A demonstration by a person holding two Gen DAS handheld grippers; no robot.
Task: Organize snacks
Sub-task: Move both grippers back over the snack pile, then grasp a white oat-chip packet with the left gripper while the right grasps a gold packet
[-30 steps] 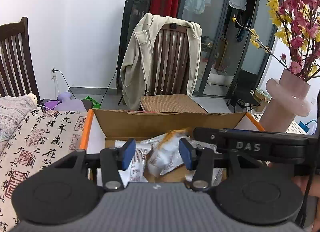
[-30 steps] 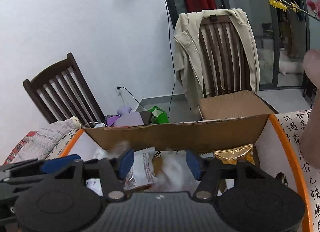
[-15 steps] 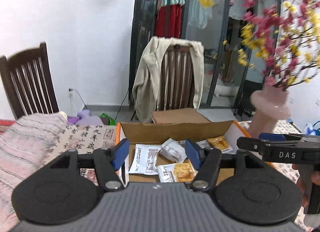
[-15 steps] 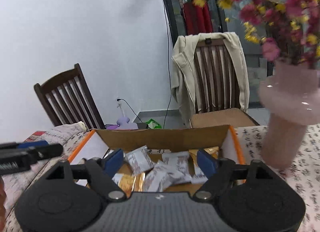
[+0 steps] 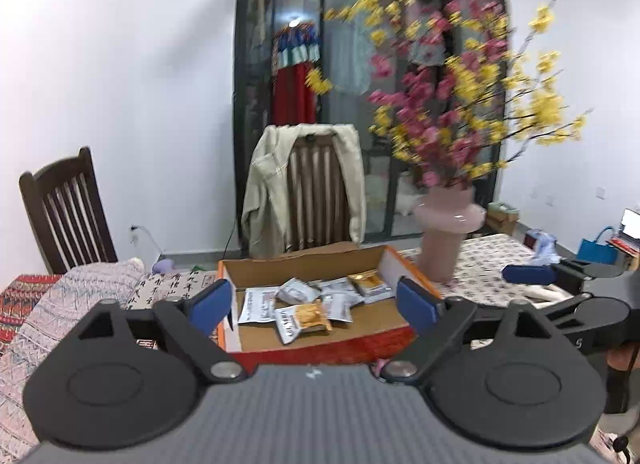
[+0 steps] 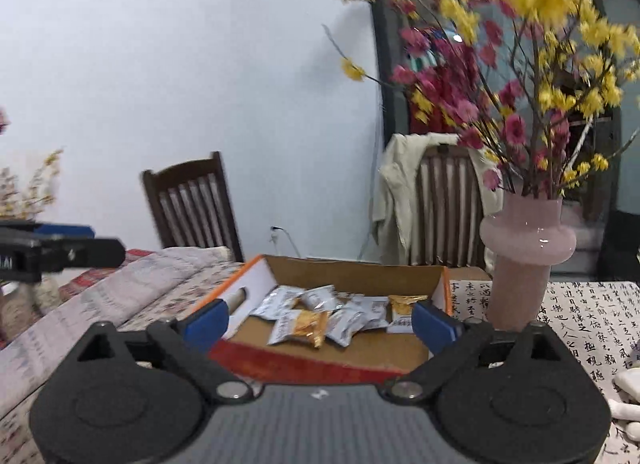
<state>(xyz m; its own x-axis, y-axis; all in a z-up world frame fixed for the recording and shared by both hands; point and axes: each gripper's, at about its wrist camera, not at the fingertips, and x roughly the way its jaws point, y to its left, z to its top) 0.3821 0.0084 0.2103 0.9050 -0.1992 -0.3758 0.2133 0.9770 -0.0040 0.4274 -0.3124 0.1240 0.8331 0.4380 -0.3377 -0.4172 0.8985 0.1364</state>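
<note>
Table (image 5: 484, 264) under patterned cloths carries a cardboard box (image 5: 304, 260) of snack packets (image 5: 306, 314); a pink vase (image 5: 444, 232) stands beside its right edge. Blossoms blur. Left gripper (image 5: 314, 304) and right gripper (image 6: 320, 318) are both opening, nothing between.

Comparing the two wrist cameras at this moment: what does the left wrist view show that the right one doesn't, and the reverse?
Only the left wrist view: the left gripper up close, a blue bag at far right, and the right gripper from the side.

Only the right wrist view: the right gripper up close, the box's handle cutout, and the left gripper at the left edge.

Both: the box of snack packets, the pink vase, and the jacket-draped chair. Both grippers' jaws are opening, with nothing between them.
</note>
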